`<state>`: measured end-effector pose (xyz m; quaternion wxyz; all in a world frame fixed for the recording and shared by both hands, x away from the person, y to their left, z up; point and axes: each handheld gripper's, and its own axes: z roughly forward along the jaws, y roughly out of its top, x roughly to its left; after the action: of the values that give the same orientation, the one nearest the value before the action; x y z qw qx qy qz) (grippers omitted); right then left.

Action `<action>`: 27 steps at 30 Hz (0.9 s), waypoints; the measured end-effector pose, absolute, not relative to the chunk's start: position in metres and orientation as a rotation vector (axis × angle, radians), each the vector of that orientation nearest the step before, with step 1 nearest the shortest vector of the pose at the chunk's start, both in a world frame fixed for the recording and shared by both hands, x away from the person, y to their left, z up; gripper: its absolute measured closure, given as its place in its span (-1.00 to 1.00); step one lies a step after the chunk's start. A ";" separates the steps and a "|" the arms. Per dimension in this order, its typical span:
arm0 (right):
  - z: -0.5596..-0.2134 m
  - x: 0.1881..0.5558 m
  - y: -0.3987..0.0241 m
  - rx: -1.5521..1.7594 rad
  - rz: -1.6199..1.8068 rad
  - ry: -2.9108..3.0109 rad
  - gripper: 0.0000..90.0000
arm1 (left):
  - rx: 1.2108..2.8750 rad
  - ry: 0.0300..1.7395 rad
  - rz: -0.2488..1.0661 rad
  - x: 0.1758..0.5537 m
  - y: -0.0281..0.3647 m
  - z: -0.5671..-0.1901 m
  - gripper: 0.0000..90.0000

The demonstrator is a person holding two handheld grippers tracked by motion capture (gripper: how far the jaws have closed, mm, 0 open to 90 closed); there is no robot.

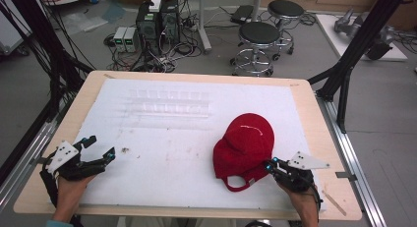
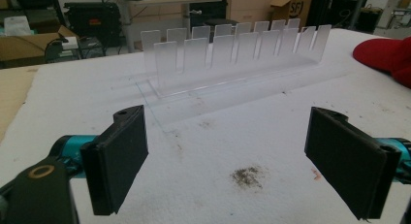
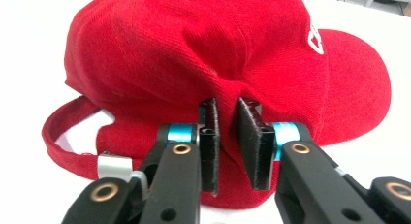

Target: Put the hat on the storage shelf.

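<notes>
A red baseball cap [image 1: 246, 143] lies on the white mat [image 1: 162, 133] at the right, its brim pointing away from me and its rear strap toward the table's front edge. My right gripper [image 1: 269, 165] is shut on the cap's [image 3: 194, 49] rear side, and in the right gripper view [image 3: 228, 107] a fold of red fabric is pinched between the two black pads. My left gripper [image 1: 103, 146] rests at the mat's front left, open, with nothing between its pads [image 2: 121, 161]. The cap's edge [image 2: 383, 54] appears at the far right of the left gripper view.
A clear plastic rack [image 1: 167, 101] with several upright dividers [image 2: 232, 54] stands at the back of the mat. A small dirt smudge [image 2: 249, 175] marks the mat near my left gripper. The wooden table [image 1: 314, 119] borders the mat. Stools [image 1: 258, 38] and computer towers [image 1: 157, 20] stand beyond.
</notes>
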<state>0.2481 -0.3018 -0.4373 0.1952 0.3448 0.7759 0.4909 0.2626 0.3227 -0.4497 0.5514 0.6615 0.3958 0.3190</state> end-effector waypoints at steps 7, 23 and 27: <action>-0.435 0.246 -0.294 0.939 1.423 2.168 0.94 | 1.565 0.939 0.754 0.263 0.323 -0.450 -0.65; -0.425 0.250 -0.262 0.914 1.508 2.176 0.96 | 1.565 0.944 0.753 0.263 0.323 -0.450 -0.65; -0.421 0.251 -0.251 0.890 1.531 2.184 0.96 | 1.567 0.944 0.754 0.263 0.323 -0.450 -0.65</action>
<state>0.2514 -0.2514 -0.4209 0.1643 0.3123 0.7662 0.5371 0.2633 0.3231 -0.4496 0.5495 0.6618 0.3986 0.3183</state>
